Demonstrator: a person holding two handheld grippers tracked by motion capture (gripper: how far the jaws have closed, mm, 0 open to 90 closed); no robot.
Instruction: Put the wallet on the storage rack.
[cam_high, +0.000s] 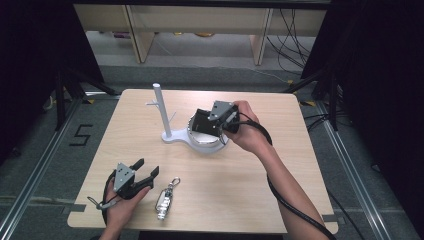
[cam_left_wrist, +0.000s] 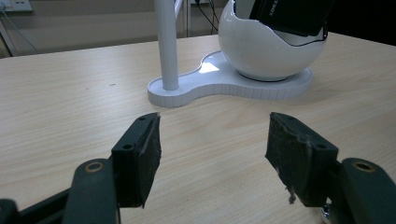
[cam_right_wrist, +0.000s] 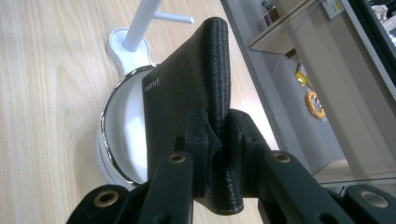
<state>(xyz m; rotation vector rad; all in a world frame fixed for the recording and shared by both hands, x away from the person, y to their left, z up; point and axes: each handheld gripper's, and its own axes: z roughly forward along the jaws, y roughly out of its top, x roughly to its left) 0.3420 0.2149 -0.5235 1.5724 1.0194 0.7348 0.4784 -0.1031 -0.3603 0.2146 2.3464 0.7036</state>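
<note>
Right gripper view: the right gripper (cam_right_wrist: 218, 135) clamps a black wallet (cam_right_wrist: 187, 93) upright, seemingly just above the white bowl (cam_right_wrist: 114, 140), long axis pointing away from the jaws.

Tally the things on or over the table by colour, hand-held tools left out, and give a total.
White: 1, the stand with its post and round bowl
Black: 1, the leather wallet, clamped in the right tool over the bowl
Silver: 1, the metal key clip, lying beside the open left tool
Total: 3
</note>
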